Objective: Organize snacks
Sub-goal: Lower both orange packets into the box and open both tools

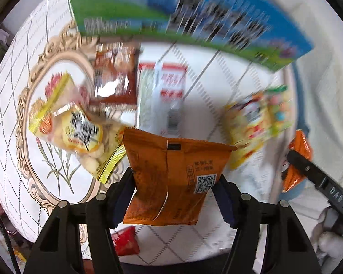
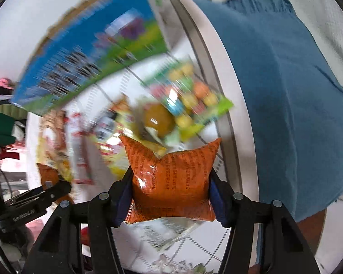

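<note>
My left gripper (image 1: 175, 182) is shut on an orange snack packet (image 1: 171, 178), held above the round white table (image 1: 205, 242). My right gripper (image 2: 170, 182) is shut on a second puffy orange snack packet (image 2: 171, 182); it shows in the left wrist view (image 1: 297, 164) at the right edge. A blue and green cardboard box (image 1: 171, 16) stands at the far side, and also shows in the right wrist view (image 2: 84, 61). Loose snacks lie on the table: a yellow bag (image 1: 77, 127), a brown bag (image 1: 114, 73), a red and white packet (image 1: 169, 91), a colourful candy bag (image 1: 263, 116).
A red packet (image 1: 125, 242) lies near the table's front edge under my left gripper. A blue cloth (image 2: 285, 91) lies beyond the table's right rim. The candy bag (image 2: 189, 96) and a clear packet (image 2: 169, 233) lie by my right gripper. Both views are motion-blurred.
</note>
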Demonstrator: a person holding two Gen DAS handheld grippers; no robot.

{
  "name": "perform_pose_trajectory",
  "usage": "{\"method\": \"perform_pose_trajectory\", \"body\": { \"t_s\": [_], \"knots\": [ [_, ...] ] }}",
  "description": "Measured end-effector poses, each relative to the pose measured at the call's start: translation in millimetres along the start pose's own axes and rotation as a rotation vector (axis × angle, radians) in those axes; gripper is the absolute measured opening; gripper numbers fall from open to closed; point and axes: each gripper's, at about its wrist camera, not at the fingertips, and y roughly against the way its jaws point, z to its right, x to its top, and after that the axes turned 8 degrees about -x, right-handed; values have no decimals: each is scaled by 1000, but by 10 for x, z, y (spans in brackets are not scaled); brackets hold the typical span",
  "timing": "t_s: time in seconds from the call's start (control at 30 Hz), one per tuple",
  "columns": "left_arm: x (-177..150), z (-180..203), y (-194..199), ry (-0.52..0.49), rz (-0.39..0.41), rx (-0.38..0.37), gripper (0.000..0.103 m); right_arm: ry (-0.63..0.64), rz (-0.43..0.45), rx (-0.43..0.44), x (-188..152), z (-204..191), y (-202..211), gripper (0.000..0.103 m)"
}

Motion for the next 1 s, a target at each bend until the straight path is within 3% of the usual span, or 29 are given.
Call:
{"method": "perform_pose_trajectory", "body": {
  "t_s": [0.23,0.43,0.57,0.67,0.83,1.0],
  "knots": [
    [699,224,983,-40,139,-96,63,93,160,109,557,-453,767,61],
    [1539,420,1319,-86,245,-21,63,171,278,119,1239,-914,1079,61],
    [2141,132,1245,-49,190,17,63,206,275,103,1621,-1261,912,61],
    [2486,-56,855,8,97,32,63,220,222,90,1844,-1422,617,61],
    [2650,-242,455,57,-27,60,63,234,85,95,2007,-1576,94,61],
    [2641,-274,193,46,-87,81,63,260,10,79,1974,-1624,-249,61]
  ]
}}
